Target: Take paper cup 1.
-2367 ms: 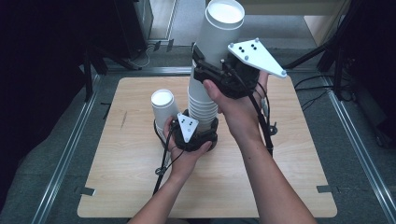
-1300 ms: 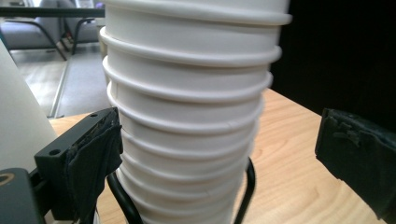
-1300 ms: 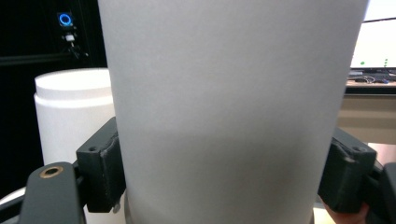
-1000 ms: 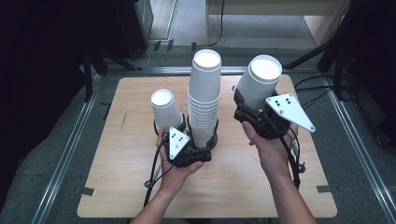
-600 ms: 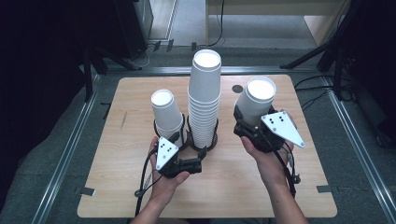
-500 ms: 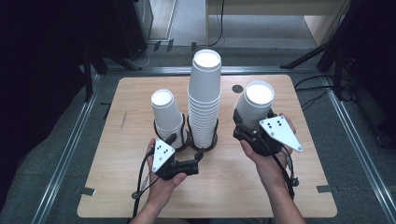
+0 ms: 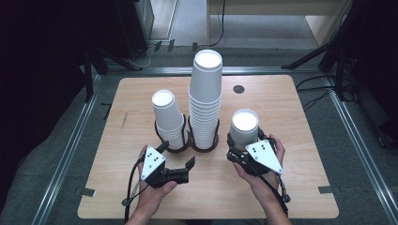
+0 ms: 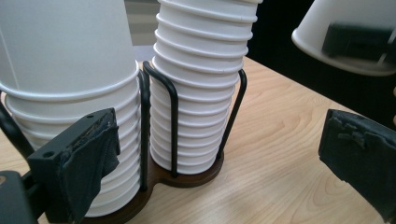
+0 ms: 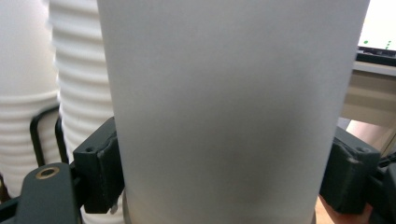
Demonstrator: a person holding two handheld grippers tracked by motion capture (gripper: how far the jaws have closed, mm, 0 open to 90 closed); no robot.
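Observation:
A black wire holder (image 7: 205, 146) on a wooden base stands mid-table with two stacks of upturned white paper cups: a tall stack (image 7: 206, 93) and a shorter stack (image 7: 166, 117) to its left. My right gripper (image 7: 244, 144) is shut on a single upturned cup (image 7: 244, 125) just right of the holder; in the right gripper view its pads (image 9: 100, 163) press the cup (image 9: 229, 102) from both sides. The left gripper view shows that cup's rim (image 8: 345, 46) off the tabletop. My left gripper (image 7: 177, 154) stands open in front of the holder, nothing between its pads (image 8: 91, 163).
The wooden table (image 7: 291, 112) has a small dark round spot (image 7: 239, 89) near its far edge. Metal rails run along both sides, with cables and stand legs on the dark floor behind. Bare wood lies to the right and in front of the holder.
My right gripper has sunk with the cup from level with the tall stack's top to near the tabletop. My left gripper has drawn back from the holder toward the front edge.

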